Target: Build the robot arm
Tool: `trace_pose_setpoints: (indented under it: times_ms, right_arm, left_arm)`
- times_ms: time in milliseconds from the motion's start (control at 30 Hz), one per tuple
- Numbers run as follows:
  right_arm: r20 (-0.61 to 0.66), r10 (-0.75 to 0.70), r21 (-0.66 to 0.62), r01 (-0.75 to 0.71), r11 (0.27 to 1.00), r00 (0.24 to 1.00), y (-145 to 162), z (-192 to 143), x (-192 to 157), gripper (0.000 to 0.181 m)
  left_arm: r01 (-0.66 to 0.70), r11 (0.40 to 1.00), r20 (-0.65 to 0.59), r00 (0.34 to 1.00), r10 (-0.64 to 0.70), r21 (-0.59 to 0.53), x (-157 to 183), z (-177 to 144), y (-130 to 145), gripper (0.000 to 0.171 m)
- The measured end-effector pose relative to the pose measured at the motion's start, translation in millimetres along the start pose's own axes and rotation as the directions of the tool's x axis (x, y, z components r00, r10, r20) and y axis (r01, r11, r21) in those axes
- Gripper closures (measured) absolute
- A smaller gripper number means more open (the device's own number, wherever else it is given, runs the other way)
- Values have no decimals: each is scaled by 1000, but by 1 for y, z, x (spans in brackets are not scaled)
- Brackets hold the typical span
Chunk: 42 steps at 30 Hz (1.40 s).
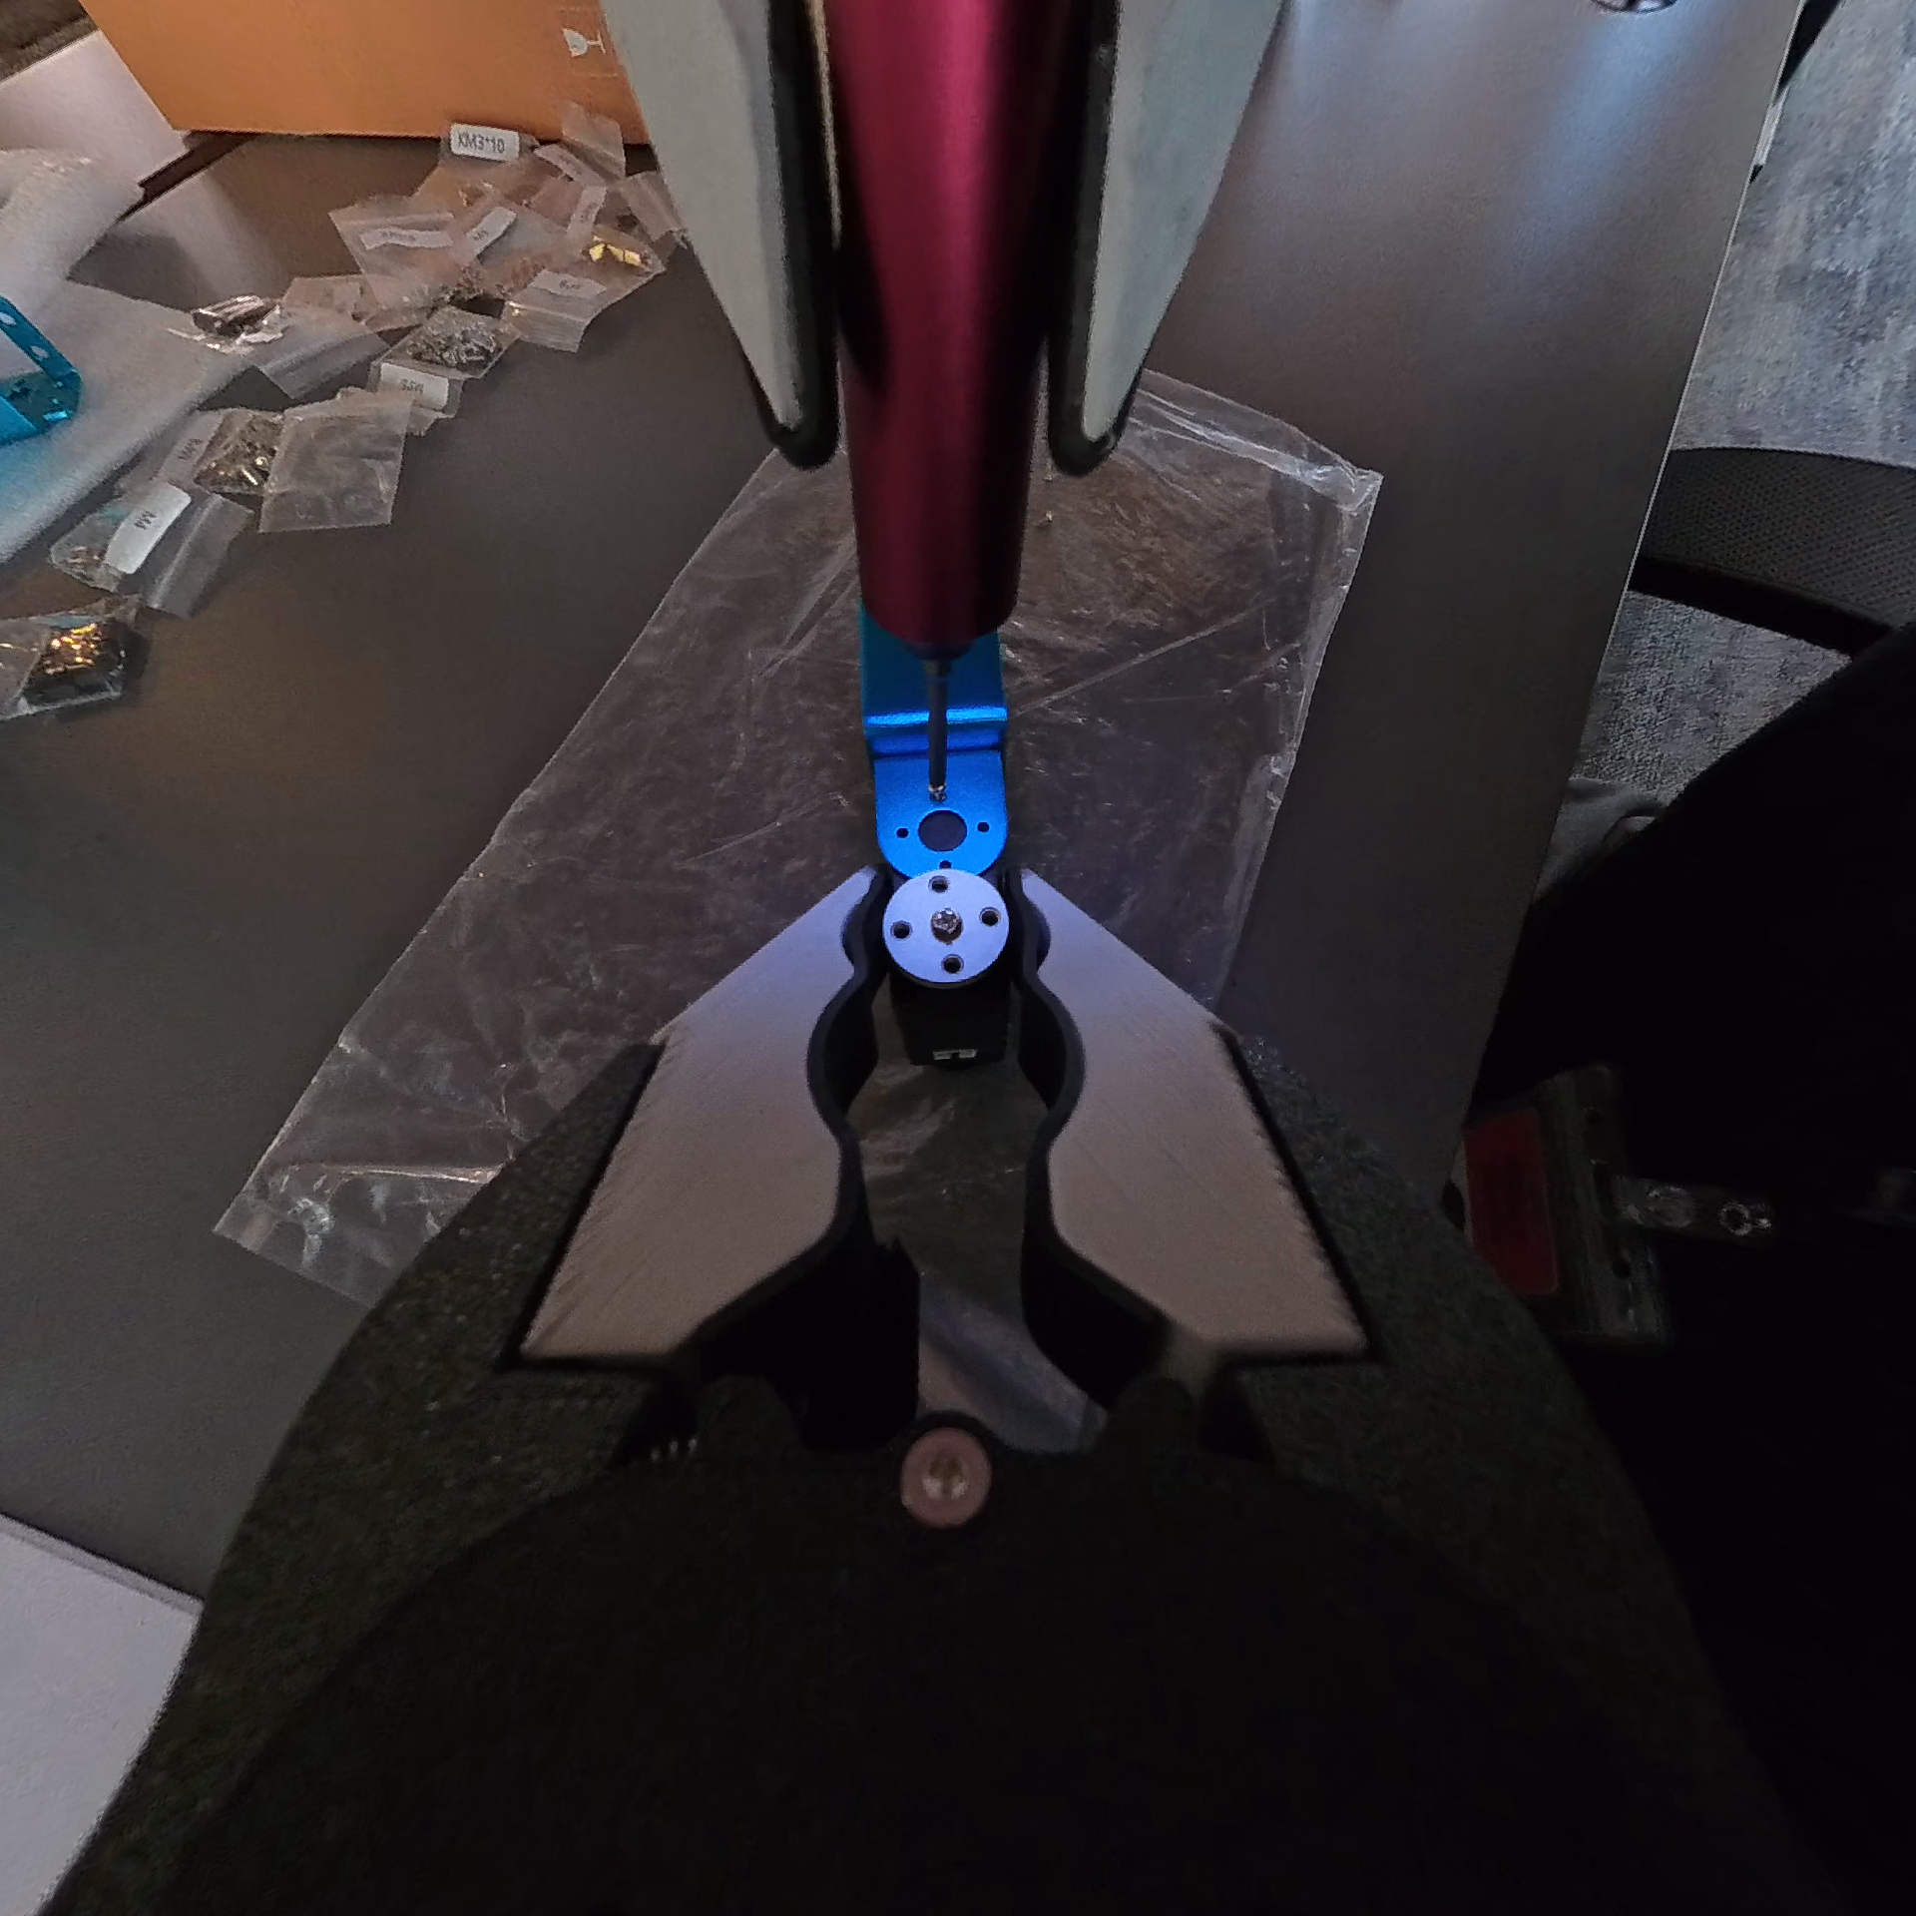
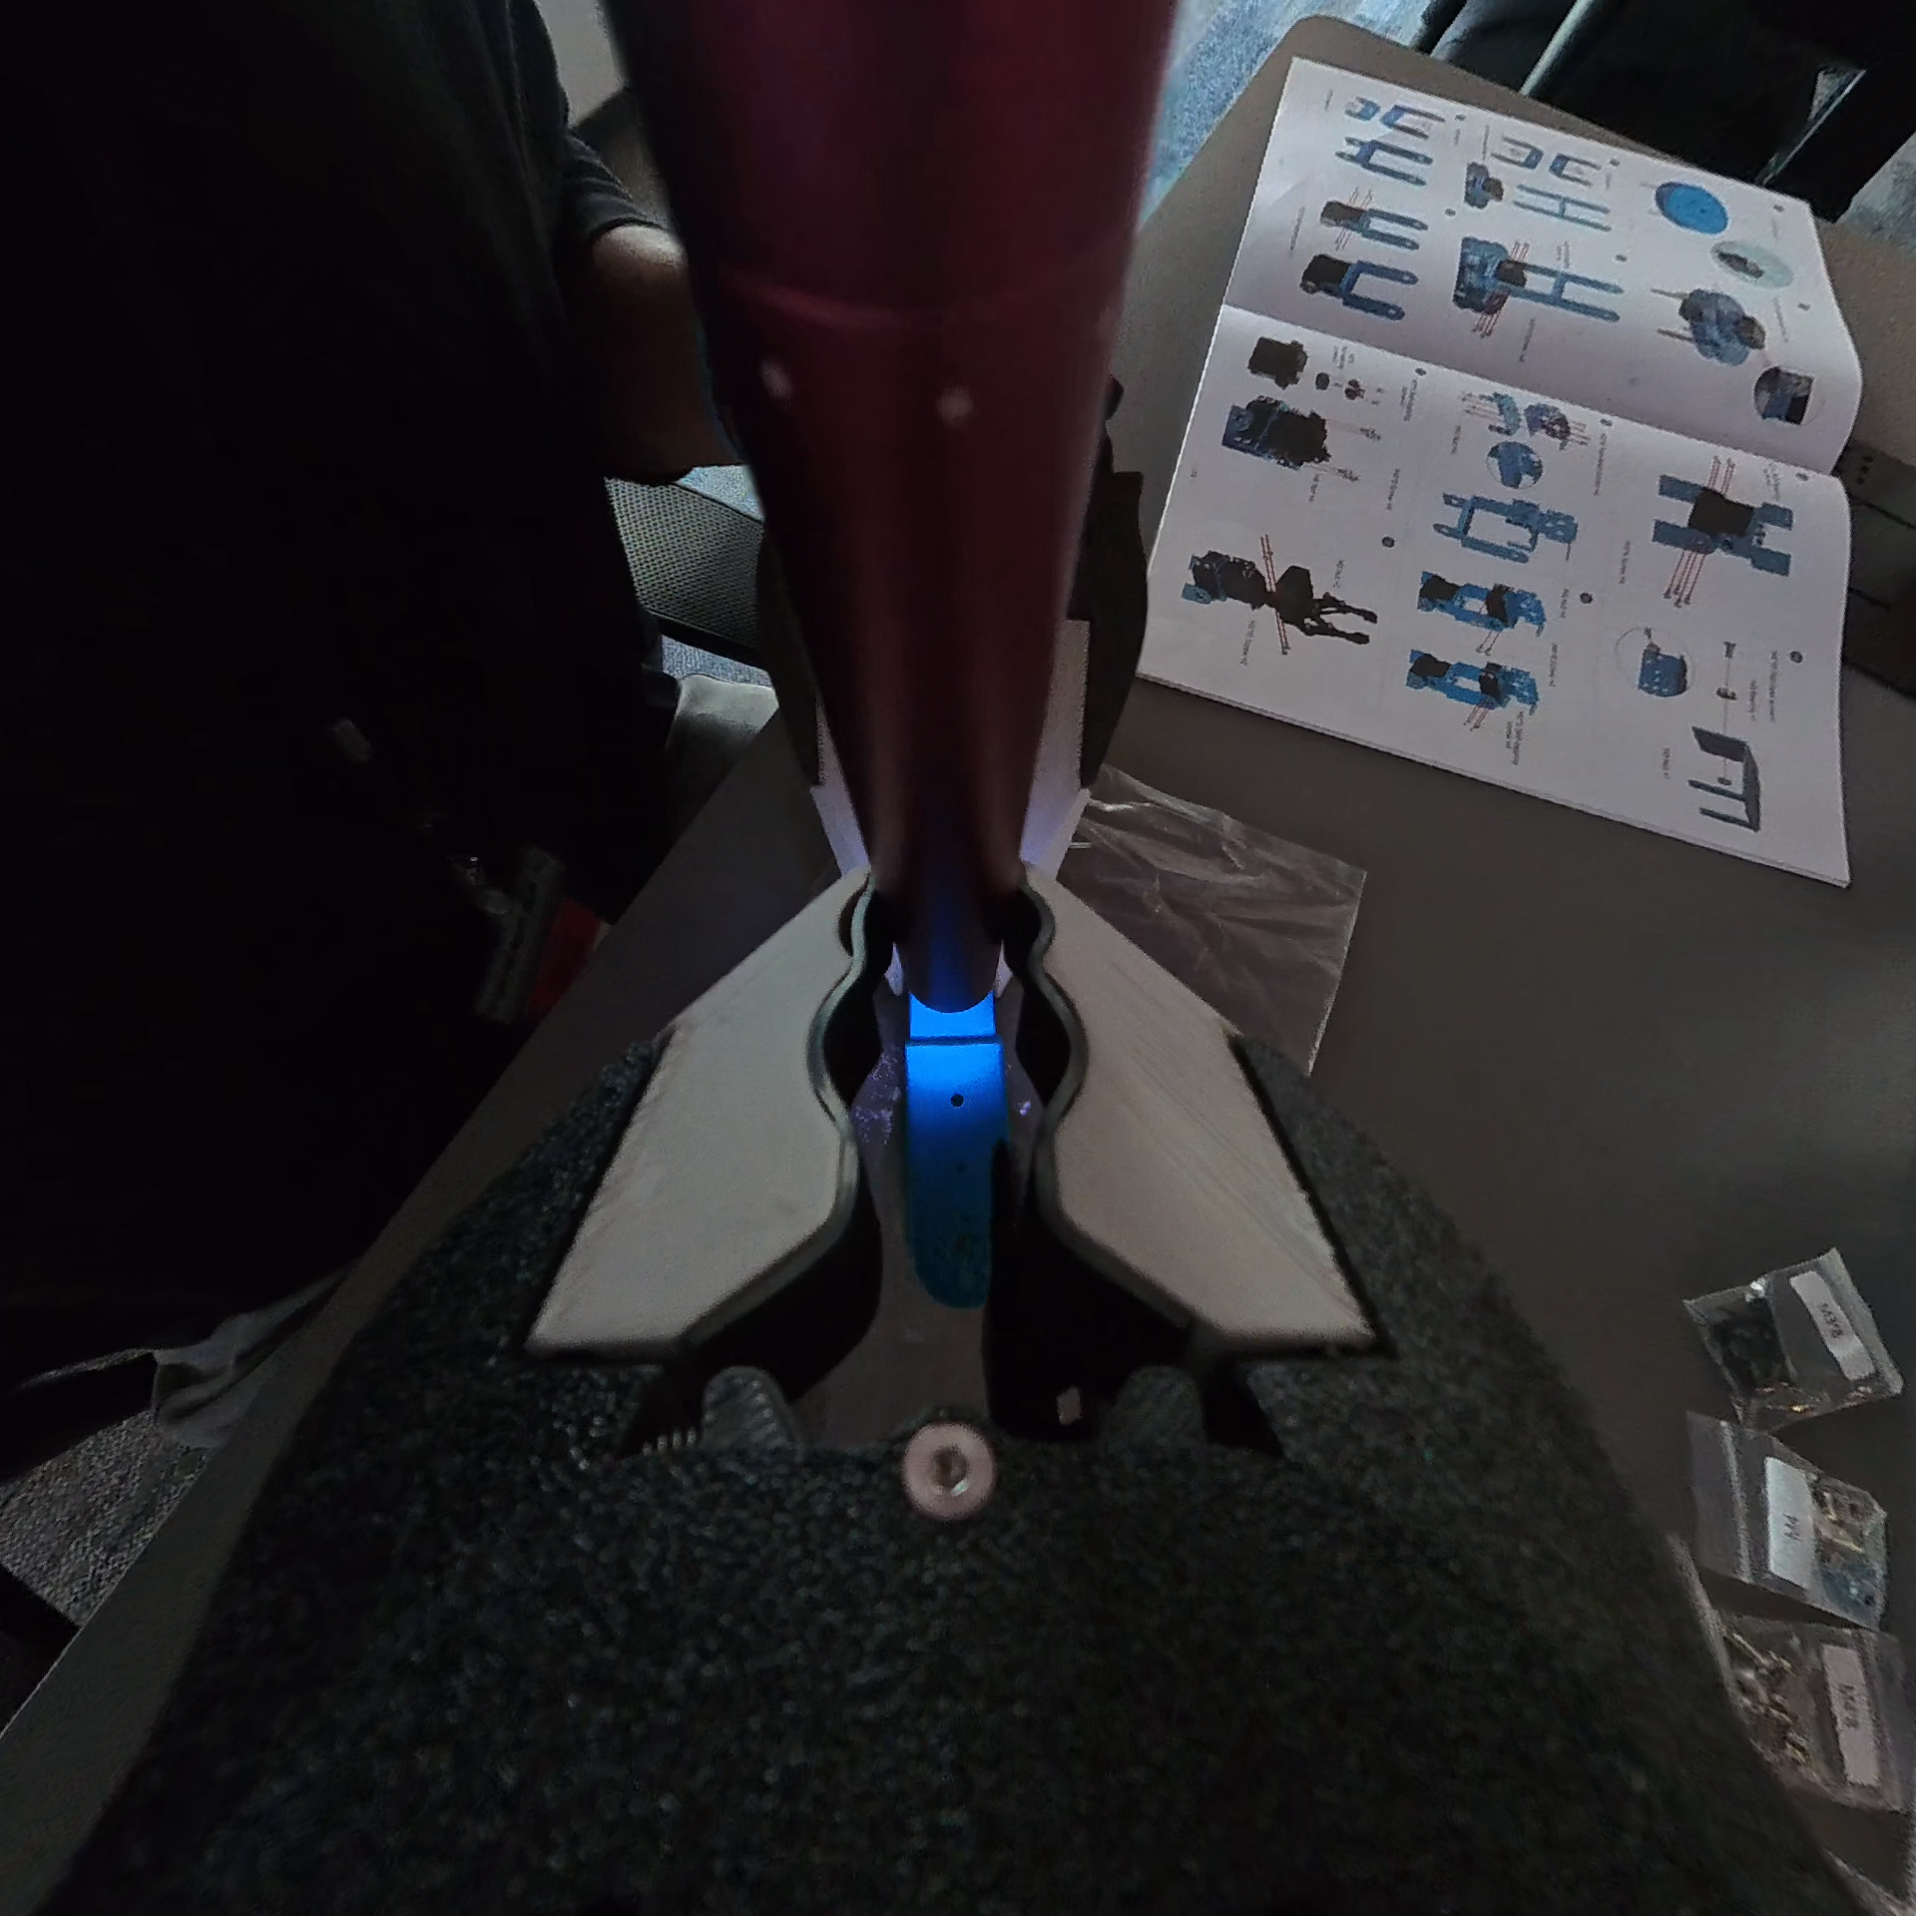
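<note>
Two hand-held grippers meet over a clear plastic bag point(image 1: 726, 829) on the grey worktop point(image 1: 311, 829). The left hand-held gripper point(image 1: 941, 912) is clamped on a black servo point(image 1: 949, 1021), whose round silver horn point(image 1: 941, 925) faces the camera. Just beyond the horn stands a blue bracket point(image 1: 938, 819), its holed plate next to the horn and its long axis running away from the servo. The right hand-held gripper point(image 2: 938, 923) is closed around a red screwdriver point(image 1: 933, 363); seen from the left wrist, the tool's long axis runs down toward the servo, and its thin bit tip rests on a small screw point(image 1: 936, 791) at the bracket's plate, just above the central hole. Left of the bracket, well apart, lie many small bags of hardware point(image 1: 342, 415) before a cardboard box point(image 1: 363, 62). An open instruction booklet point(image 2: 1503, 467) lies beyond the bracket in the right wrist view, with more small bags point(image 2: 1794, 1534) nearer the camera.
</note>
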State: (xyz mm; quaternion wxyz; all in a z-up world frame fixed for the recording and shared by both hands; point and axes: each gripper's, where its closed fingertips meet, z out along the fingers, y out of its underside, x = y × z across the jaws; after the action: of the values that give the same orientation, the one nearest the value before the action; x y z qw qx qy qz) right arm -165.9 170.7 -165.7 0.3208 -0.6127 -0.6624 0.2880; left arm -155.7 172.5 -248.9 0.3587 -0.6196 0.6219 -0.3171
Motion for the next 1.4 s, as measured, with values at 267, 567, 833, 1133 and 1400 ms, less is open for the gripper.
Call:
trace_pose_setpoints:
  times_ms: [267, 567, 833, 1133, 1400]
  right_arm:
    - [-22, 13, 41, -12, 999, 1000, 1, -3, 7, 159]
    - [6, -9, 44, 9, 999, 1000, 1, -3, 4, 159]
    - [18, -11, 43, 10, 999, 1000, -1, -1, 3, 160]
    - [-1, 0, 33, 0, 999, 1000, 2, -4, 7, 159]
    - [-14, 39, 41, -38, 998, 999, 4, -6, 9, 160]
  left_arm:
    - [14, 1000, -10, 1000, -14, -2, 0, 0, 0, 151]
    - [22, 1000, -16, 1000, -22, -4, 0, -1, 0, 151]
    - [19, 1000, -20, 1000, -19, -3, 1, -1, 1, 151]
    - [3, 1000, -22, 1000, -3, -4, 1, -1, 1, 151]
    - [9, 999, -4, 1000, -9, -32, 1, -6, 4, 119]
